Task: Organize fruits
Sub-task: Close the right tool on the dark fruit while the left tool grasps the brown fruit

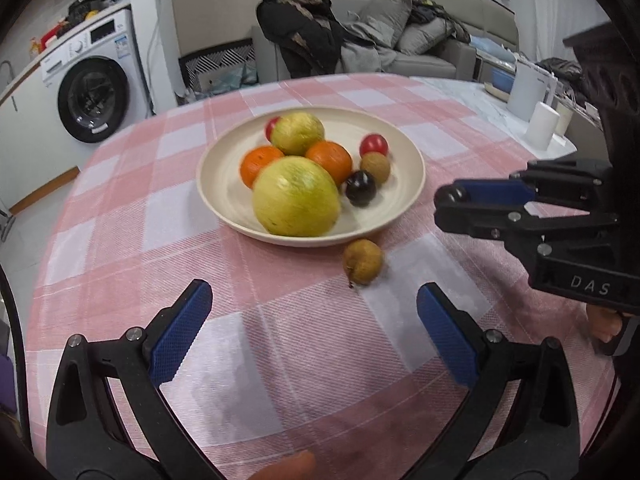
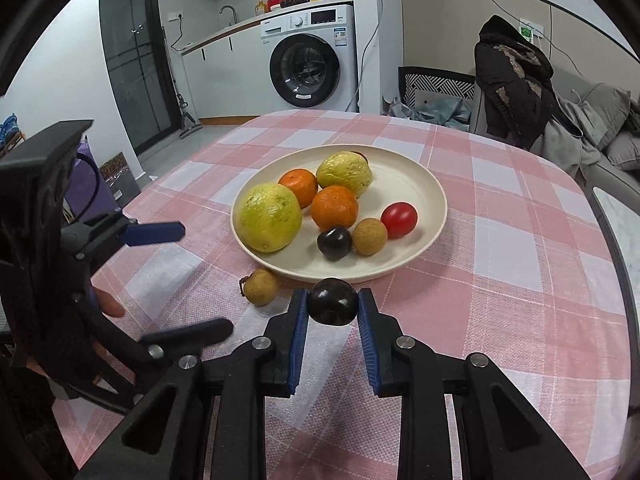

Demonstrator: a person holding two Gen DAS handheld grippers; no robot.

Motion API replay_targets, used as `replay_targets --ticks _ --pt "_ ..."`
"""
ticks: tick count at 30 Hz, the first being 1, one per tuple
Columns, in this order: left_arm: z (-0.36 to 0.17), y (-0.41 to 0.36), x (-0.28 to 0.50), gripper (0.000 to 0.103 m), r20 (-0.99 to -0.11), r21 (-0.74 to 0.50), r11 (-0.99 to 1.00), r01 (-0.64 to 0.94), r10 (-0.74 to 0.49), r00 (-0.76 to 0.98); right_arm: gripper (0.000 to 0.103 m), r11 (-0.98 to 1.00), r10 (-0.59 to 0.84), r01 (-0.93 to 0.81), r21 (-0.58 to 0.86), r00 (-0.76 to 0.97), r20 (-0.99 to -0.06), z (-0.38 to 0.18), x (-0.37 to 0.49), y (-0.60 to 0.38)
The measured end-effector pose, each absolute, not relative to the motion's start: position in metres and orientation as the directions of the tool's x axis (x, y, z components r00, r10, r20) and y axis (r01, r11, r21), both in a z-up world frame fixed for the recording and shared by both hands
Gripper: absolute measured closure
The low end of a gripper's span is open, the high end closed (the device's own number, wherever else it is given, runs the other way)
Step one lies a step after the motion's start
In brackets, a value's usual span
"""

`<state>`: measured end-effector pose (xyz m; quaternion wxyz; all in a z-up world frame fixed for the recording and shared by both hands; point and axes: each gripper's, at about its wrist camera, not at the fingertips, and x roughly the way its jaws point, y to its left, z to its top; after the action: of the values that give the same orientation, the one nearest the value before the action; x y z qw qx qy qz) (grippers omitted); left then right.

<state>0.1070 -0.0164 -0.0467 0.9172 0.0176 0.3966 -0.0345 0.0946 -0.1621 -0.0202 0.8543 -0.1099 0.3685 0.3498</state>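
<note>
A cream plate [image 1: 404,148] [image 2: 416,184] on the pink checked tablecloth holds two yellow-green guavas [image 1: 296,202], two oranges [image 2: 334,207], red tomatoes [image 2: 399,219], a brown longan [image 2: 369,236] and a dark plum [image 2: 334,242]. A second longan [image 1: 362,261] [image 2: 261,286] lies on the cloth just before the plate's near rim. My left gripper [image 1: 314,312] is open and empty, just short of that longan. My right gripper [image 2: 333,306] is shut on a second dark plum [image 2: 333,301], held near the plate's front rim; in the left wrist view it shows at the right [image 1: 450,196].
The round table carries a white marble section with white cups [image 1: 542,126] and a white box [image 1: 528,92] at the far right. Beyond stand a washing machine [image 2: 314,66], a chair with a dark coat [image 2: 514,76] and a grey sofa [image 1: 420,48].
</note>
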Motion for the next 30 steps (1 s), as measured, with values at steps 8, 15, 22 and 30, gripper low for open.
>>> replay_targets --ticks 8,15,22,30 --pt "-0.059 -0.038 0.126 0.039 -0.781 -0.005 0.992 0.126 -0.083 0.619 0.077 0.745 0.513 -0.662 0.084 0.488 -0.706 -0.022 0.101 -0.167" --pt "-0.059 -0.040 0.139 0.054 -0.783 -0.031 0.991 0.133 -0.107 0.613 0.077 0.747 0.515 -0.659 0.089 0.490 -0.703 -0.021 0.101 -0.170" --pt "-0.055 -0.030 0.139 0.082 -0.762 -0.108 0.984 0.144 -0.175 0.624 0.077 0.745 0.517 -0.662 0.086 0.490 -0.702 -0.022 0.100 -0.169" --pt "-0.046 -0.026 0.127 0.082 -0.726 -0.151 0.973 0.176 -0.230 0.648 0.077 0.749 0.521 -0.656 0.094 0.496 -0.694 -0.020 0.101 -0.172"
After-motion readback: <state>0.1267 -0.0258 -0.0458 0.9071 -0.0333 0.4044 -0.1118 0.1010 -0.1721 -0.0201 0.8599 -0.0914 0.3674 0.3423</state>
